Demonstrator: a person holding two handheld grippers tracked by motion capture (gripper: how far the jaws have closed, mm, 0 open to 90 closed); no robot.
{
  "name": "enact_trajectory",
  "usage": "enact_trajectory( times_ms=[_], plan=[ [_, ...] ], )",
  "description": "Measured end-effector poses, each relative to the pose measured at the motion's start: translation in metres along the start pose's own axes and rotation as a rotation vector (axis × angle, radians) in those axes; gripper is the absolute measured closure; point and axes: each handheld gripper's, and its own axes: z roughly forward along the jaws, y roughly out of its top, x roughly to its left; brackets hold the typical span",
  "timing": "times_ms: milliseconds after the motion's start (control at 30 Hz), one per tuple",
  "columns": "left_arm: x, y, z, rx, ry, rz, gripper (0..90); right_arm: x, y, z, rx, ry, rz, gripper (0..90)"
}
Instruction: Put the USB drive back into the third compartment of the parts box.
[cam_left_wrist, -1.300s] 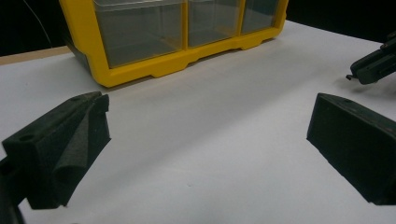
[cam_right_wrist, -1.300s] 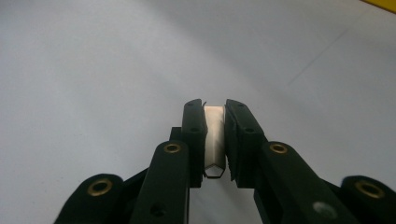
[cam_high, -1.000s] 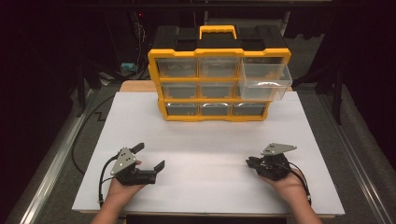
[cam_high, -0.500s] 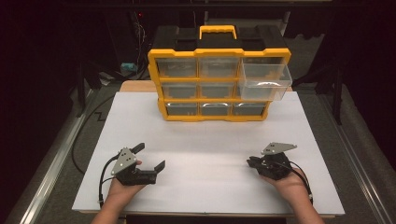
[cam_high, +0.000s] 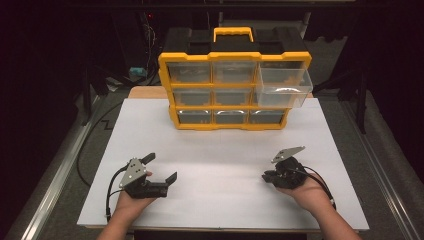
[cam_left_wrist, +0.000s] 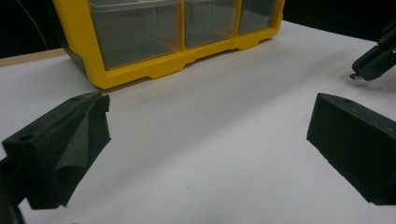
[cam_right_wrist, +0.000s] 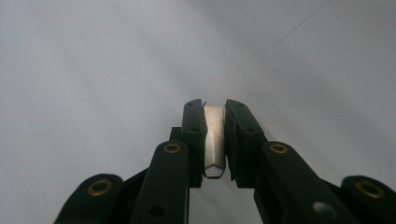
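Note:
A yellow organiser with clear drawers stands at the back of the white sheet. Its top right drawer is pulled out. My left gripper rests at the front left, open, with nothing between its jaws; the organiser's bottom row lies ahead of it. At the front right, my right gripper is shut on a small silver metal piece, held upright between the pads just above the sheet. The left gripper view also catches the right gripper at its right edge.
Wide bare white sheet lies between the two grippers and the organiser. Dark floor, cables and a metal rail run along the left of the table. The sheet's front edge is close under both hands.

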Motion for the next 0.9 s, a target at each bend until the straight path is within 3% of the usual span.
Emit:
enact_trajectory(
  times_ms=[333, 900],
  plan=[
    [-0.001, -0.001, 0.002, -0.001, -0.002, 0.001, 0.4, -0.001, 0.012, -0.003, 0.091, 0.029, -0.065, 80.1],
    [-0.003, -0.001, 0.001, -0.011, -0.018, 0.022, 0.4, -0.004, 0.024, -0.01, 0.212, 0.067, -0.12, 80.2]
  ],
)
